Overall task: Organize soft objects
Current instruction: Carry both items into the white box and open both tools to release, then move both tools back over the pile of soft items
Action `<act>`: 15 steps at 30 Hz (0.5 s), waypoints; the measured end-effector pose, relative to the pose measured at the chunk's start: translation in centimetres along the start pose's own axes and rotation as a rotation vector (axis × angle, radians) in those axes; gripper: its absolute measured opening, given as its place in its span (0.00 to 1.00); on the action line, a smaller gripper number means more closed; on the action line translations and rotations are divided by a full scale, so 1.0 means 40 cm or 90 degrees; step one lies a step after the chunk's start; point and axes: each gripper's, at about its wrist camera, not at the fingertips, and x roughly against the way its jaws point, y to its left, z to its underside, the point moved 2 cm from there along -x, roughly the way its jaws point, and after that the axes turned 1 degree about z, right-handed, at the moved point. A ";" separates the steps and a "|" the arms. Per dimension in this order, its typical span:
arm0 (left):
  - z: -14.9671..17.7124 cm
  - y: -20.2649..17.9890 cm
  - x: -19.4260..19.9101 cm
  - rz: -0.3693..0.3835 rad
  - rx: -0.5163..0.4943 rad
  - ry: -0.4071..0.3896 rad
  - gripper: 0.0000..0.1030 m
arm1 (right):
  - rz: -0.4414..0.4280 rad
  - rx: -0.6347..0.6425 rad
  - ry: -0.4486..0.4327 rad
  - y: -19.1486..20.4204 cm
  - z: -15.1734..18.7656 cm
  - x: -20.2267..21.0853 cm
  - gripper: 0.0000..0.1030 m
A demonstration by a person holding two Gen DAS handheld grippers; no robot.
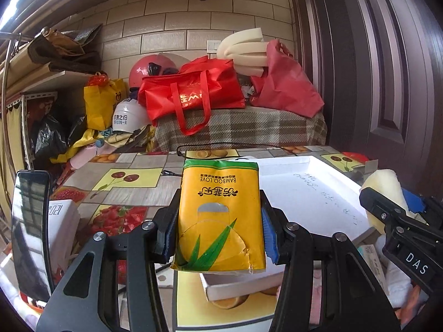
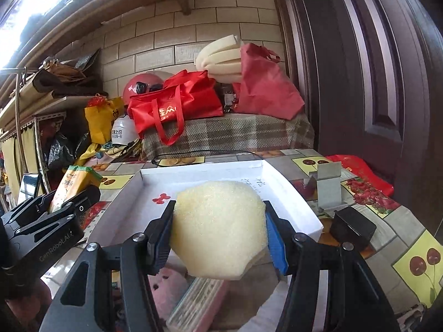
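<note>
My left gripper (image 1: 218, 215) is shut on a yellow tissue pack (image 1: 220, 215) with green top and leaf print, held above the near left corner of a white shallow box (image 1: 318, 193). The pack also shows in the right wrist view (image 2: 74, 185). My right gripper (image 2: 218, 221) is shut on a pale yellow foam sponge (image 2: 218, 227), held above the near edge of the white box (image 2: 130, 202). The sponge also shows at the right of the left wrist view (image 1: 384, 185). A pink soft item (image 2: 166, 287) and a pink-edged pack (image 2: 196, 304) lie below the right gripper.
The table has a fruit-print cloth (image 1: 124, 179). A phone (image 1: 30, 232) and a white box (image 1: 62, 221) stand at left. A black block (image 2: 351, 227) and grey stand (image 2: 329, 191) sit right of the box. Red bags (image 1: 191, 94) and foam (image 1: 243, 52) lie behind.
</note>
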 end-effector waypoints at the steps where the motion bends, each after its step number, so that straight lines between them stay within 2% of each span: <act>1: -0.004 0.000 -0.015 -0.003 0.001 0.003 0.48 | 0.006 0.002 0.001 -0.002 -0.007 -0.021 0.57; 4: -0.010 -0.001 -0.051 -0.007 0.007 0.020 0.48 | 0.008 0.011 0.011 -0.006 -0.010 -0.060 0.58; 7: -0.014 -0.003 -0.086 0.009 0.004 0.047 0.49 | -0.010 0.004 0.047 -0.008 -0.016 -0.117 0.60; 8: -0.013 -0.006 -0.096 0.016 0.001 0.062 0.55 | -0.016 0.004 0.063 -0.008 -0.015 -0.133 0.61; 9: -0.013 -0.008 -0.103 0.014 0.000 0.071 0.67 | -0.015 0.001 0.080 -0.008 -0.014 -0.150 0.69; 10: -0.013 -0.007 -0.105 0.003 0.002 0.074 0.73 | -0.013 -0.002 0.101 -0.010 -0.012 -0.168 0.78; 11: -0.013 -0.005 -0.110 -0.005 0.010 0.077 0.82 | -0.008 -0.004 0.113 -0.009 -0.007 -0.174 0.93; 12: -0.013 0.003 -0.112 -0.005 0.021 0.081 0.90 | 0.002 -0.013 0.116 -0.016 -0.004 -0.174 0.96; 14: -0.010 0.013 -0.118 -0.009 0.036 0.087 1.00 | 0.007 -0.032 0.107 -0.031 -0.002 -0.161 0.99; 15: -0.010 0.012 -0.116 -0.010 0.037 0.086 1.00 | 0.011 -0.040 0.099 -0.037 -0.002 -0.153 1.00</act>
